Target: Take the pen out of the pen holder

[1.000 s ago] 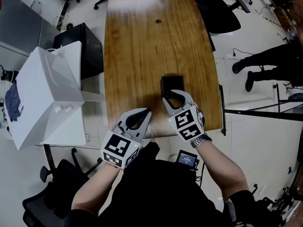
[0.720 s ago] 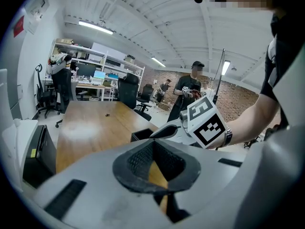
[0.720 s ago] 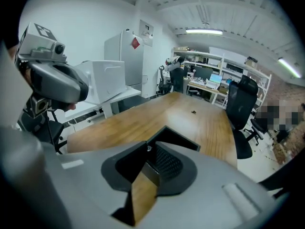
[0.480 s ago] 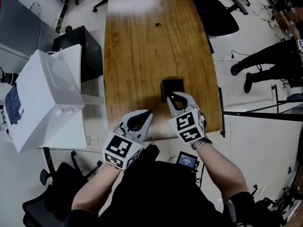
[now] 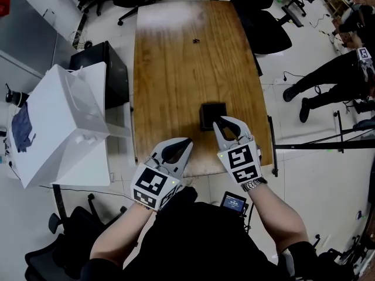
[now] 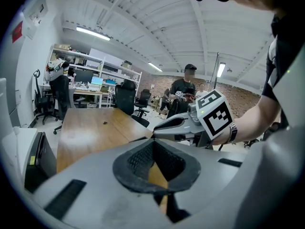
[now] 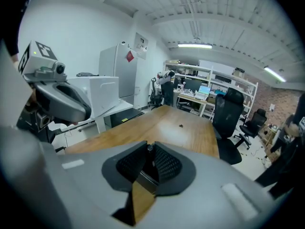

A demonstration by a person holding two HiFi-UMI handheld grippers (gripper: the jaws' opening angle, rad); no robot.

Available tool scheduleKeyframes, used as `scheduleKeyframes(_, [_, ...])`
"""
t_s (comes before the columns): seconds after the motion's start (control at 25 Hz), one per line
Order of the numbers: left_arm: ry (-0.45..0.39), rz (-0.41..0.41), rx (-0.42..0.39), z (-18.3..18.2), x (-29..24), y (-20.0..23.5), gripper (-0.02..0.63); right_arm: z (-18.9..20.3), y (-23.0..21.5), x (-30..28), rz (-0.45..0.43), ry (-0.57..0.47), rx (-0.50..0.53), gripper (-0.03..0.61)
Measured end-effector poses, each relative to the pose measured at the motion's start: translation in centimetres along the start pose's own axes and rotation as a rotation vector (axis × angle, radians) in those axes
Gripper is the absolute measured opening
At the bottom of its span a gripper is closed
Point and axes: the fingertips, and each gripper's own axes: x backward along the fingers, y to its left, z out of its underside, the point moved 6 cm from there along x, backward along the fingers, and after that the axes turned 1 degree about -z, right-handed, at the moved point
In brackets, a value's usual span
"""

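- The pen (image 7: pixel 150 149) shows only as a small thin tip. It is pinched between the closed tips of the right tool (image 5: pixel 219 122).
- The black pen holder (image 5: pixel 211 113) stands just under those tips, on the brown worktop (image 5: pixel 176 63).
- The left tool (image 5: pixel 187 140) is closed on nothing, over the worktop's near edge, apart from the holder.

Black pen holder (image 5: pixel 212 116) on brown wood-grain table (image 5: pixel 176 69); grey left gripper (image 5: pixel 188 140), right gripper (image 5: pixel 217 121) carry black-and-white markers.
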Motion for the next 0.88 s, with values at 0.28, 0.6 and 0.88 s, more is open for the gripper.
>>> scheduleKeyframes(0.28, [-0.046,0.006,-0.03,-1.7,1.1,-2.2,0.005,-1.9,0.1,4.7,0.024,-0.08,-0.014,0.049])
scheduleKeyframes(0.6, [-0.121,-0.038,-0.079,-3.1,3.4,-7.5,0.005,-2.8,1.3,12.7,0.028,-0.211,0.008,0.048])
scheduleKeyframes(0.88, [-0.172,-0.089,-0.114,-2.8,6.5,-14.4,0.005,-1.5,3.7,21.0,0.011,-0.315,0.046,0.048])
